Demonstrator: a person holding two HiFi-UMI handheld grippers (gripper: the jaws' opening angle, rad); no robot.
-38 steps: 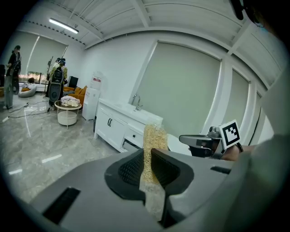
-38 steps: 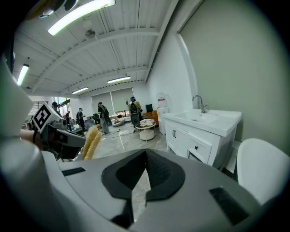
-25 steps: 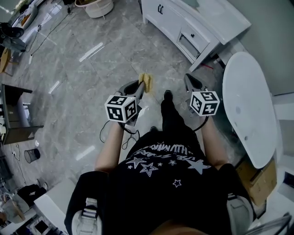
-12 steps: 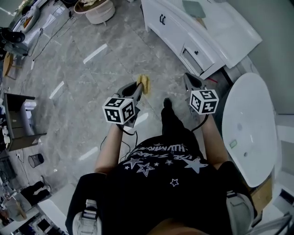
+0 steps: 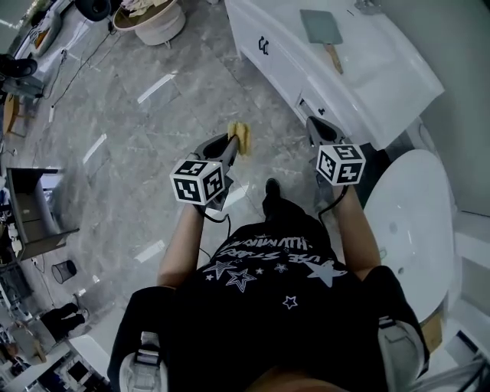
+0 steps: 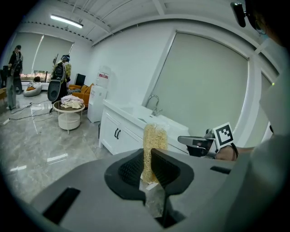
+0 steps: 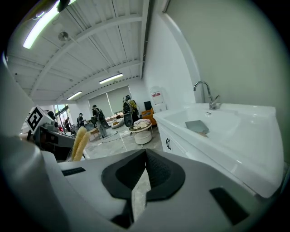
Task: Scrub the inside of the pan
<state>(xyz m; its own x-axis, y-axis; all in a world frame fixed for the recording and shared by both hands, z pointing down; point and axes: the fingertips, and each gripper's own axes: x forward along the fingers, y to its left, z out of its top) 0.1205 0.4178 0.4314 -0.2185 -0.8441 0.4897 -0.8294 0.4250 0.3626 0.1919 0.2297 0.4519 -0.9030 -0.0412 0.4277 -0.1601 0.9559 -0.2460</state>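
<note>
A flat grey square pan (image 5: 320, 27) with a wooden handle lies on the white counter (image 5: 383, 61), some way ahead of both grippers; it also shows in the right gripper view as the pan (image 7: 198, 126) near the faucet (image 7: 205, 94). My left gripper (image 5: 233, 142) is shut on a yellow fibrous scrubber (image 5: 242, 137), held out over the floor. In the left gripper view the scrubber (image 6: 154, 138) stands upright between the pads. My right gripper (image 5: 315, 127) is shut with nothing in it, beside the counter's front corner.
The white cabinet (image 5: 264, 42) with dark handles runs under the counter. A white oval top (image 5: 413, 222) stands at my right. A round low table (image 5: 149, 14) with cloths and several people (image 6: 61, 72) are farther off across the grey marble floor (image 5: 138, 130).
I have walked forward: the counter has come closer and the pan on it has come into view. Both grippers keep their hold and pose in front of my body.
</note>
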